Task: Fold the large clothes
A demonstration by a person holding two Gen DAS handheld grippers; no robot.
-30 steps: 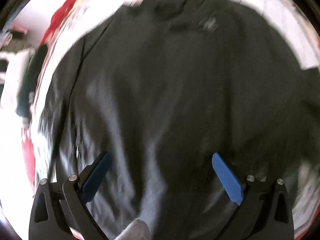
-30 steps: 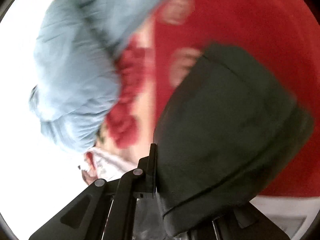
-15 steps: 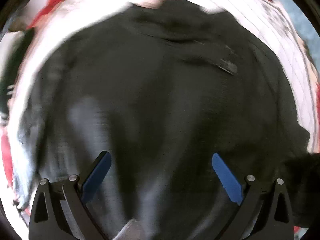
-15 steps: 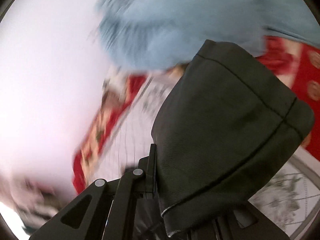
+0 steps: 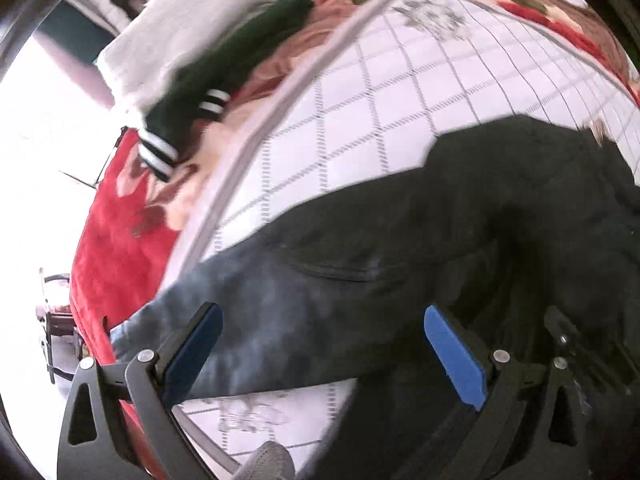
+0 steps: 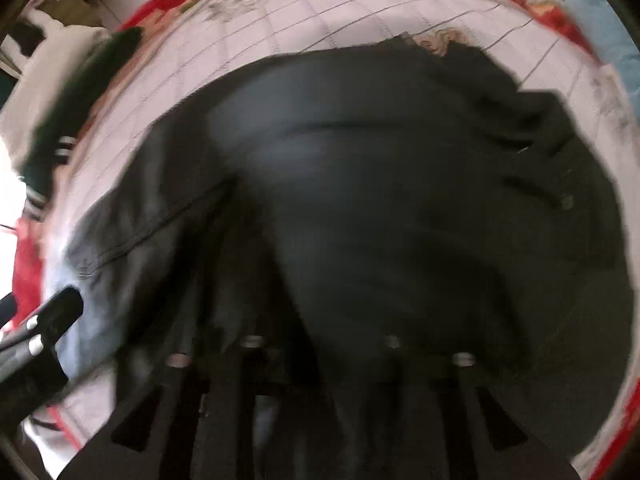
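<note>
Left wrist view first. Over at the far left edge it's just blown-out brightness with a bit of dark furniture low down. In the upper left there's a dark green knit garment with white stripes point(image 5: 208, 92) lying on a white fabric pile point(image 5: 160, 40), both blurry. Next to that runs the red floral blanket point(image 5: 120, 248), and on top of it the white quilted bed cover with a grey grid pattern point(image 5: 400, 112) fills the upper middle. The big dark charcoal jacket point(image 5: 400, 248) lies on that cover, sprawling from lower left to the right edge. My left tongs point(image 5: 320, 352) are spread wide with their blue pads point(image 5: 456, 356) showing, hanging over the jacket with nothing gripped. At the bottom middle a bit of grey knitted stuff pokes in, can't tell what.

Right wrist view: at the lower left edge the other tool's dark finger sticks in. The same green striped thing sits at the upper left. The jacket point(image 6: 380, 200) takes up nearly the whole middle. My right tongs point(image 6: 320, 360) are at the bottom, very blurry, jaws opening, with dark jacket cloth lying in between them. Whether they're pinching it I can't tell. Top right corner shows a light blue fabric point(image 6: 608, 32).
</note>
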